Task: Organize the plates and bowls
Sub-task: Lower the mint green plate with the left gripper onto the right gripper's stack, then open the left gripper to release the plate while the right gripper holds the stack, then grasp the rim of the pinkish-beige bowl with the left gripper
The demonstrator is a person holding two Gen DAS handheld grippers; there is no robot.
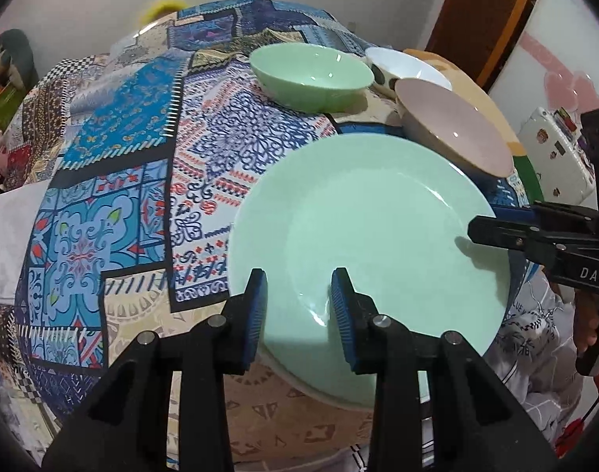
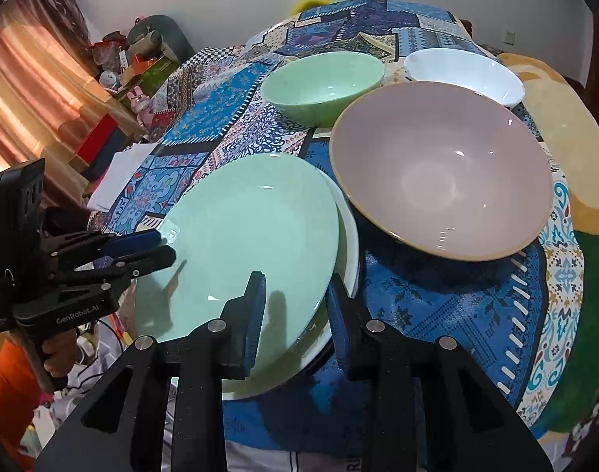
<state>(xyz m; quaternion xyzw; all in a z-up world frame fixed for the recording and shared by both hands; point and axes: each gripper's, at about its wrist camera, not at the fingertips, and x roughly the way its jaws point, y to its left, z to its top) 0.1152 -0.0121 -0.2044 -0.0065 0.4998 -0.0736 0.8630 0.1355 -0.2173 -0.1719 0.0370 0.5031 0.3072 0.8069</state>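
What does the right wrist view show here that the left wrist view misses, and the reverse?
Only the right wrist view shows a white plate under the green plate, and curtains on the left. Only the left wrist view shows the white bowl's dark spots and a stickered white appliance. Both share the green plate, green bowl, pink bowl, patterned tablecloth, and both open grippers: left gripper, right gripper.

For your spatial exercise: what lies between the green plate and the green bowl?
Only bare patterned tablecloth separates the green plate from the green bowl, shown in both wrist views.
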